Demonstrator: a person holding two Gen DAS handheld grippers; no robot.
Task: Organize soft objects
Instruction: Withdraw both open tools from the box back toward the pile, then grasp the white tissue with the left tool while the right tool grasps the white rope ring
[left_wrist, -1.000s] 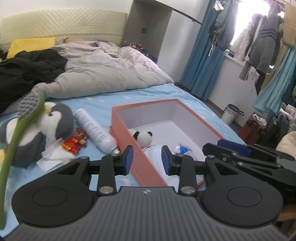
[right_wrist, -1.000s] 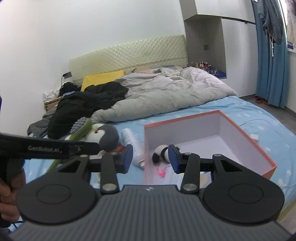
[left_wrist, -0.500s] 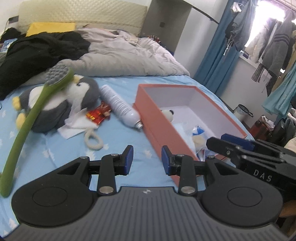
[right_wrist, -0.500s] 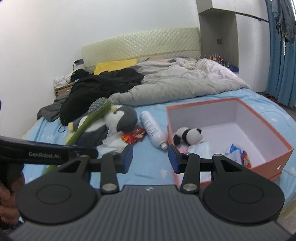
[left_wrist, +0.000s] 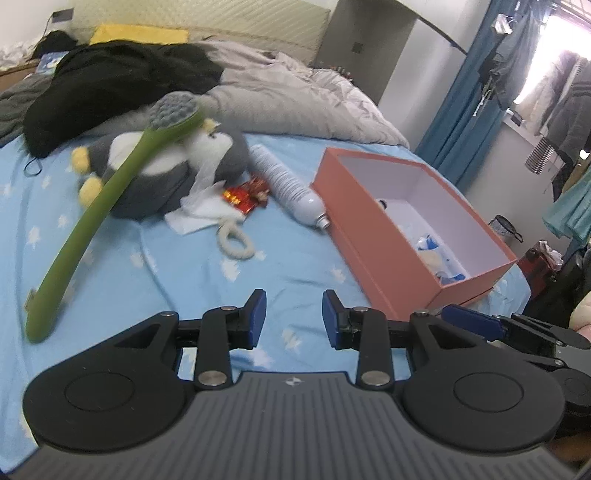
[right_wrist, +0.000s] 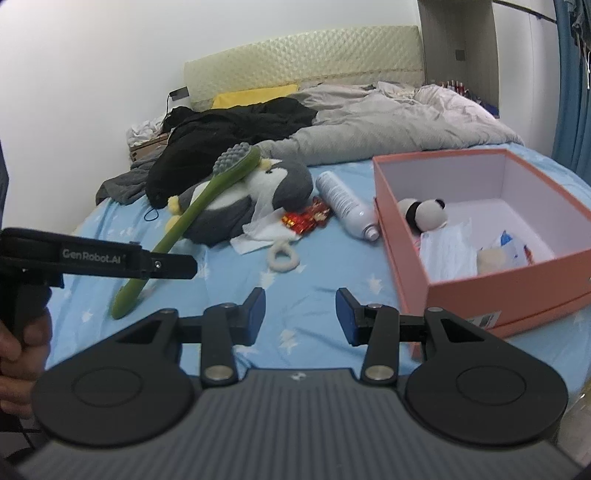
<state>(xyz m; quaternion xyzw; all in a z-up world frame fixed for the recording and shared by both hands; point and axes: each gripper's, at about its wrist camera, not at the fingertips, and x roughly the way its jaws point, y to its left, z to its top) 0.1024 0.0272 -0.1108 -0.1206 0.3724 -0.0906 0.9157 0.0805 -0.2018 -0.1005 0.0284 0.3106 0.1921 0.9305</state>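
A grey-and-white penguin plush (left_wrist: 162, 173) (right_wrist: 255, 199) lies on the blue bed sheet with a long green brush (left_wrist: 96, 210) (right_wrist: 199, 218) leaning across it. A white fabric ring (left_wrist: 236, 242) (right_wrist: 283, 254), crumpled white tissue (right_wrist: 258, 230) and a red wrapper (left_wrist: 245, 194) (right_wrist: 306, 219) lie beside it. An open orange box (left_wrist: 388, 251) (right_wrist: 491, 291) holds a small panda plush (right_wrist: 424, 212) and white and blue soft items. My left gripper (left_wrist: 293, 319) and right gripper (right_wrist: 300, 314) are both open and empty, hovering above the sheet near the bed's front edge.
A white spray bottle (left_wrist: 288, 184) (right_wrist: 347, 205) lies between the penguin and the box. A grey duvet (right_wrist: 388, 125) and black clothing (right_wrist: 229, 136) are heaped toward the headboard. Blue curtains and hanging clothes (left_wrist: 554, 99) stand to the right of the bed.
Both grippers have pulled back from the box toward the bed's front edge, so more of the sheet and the fabric ring show. Both stay open and empty.
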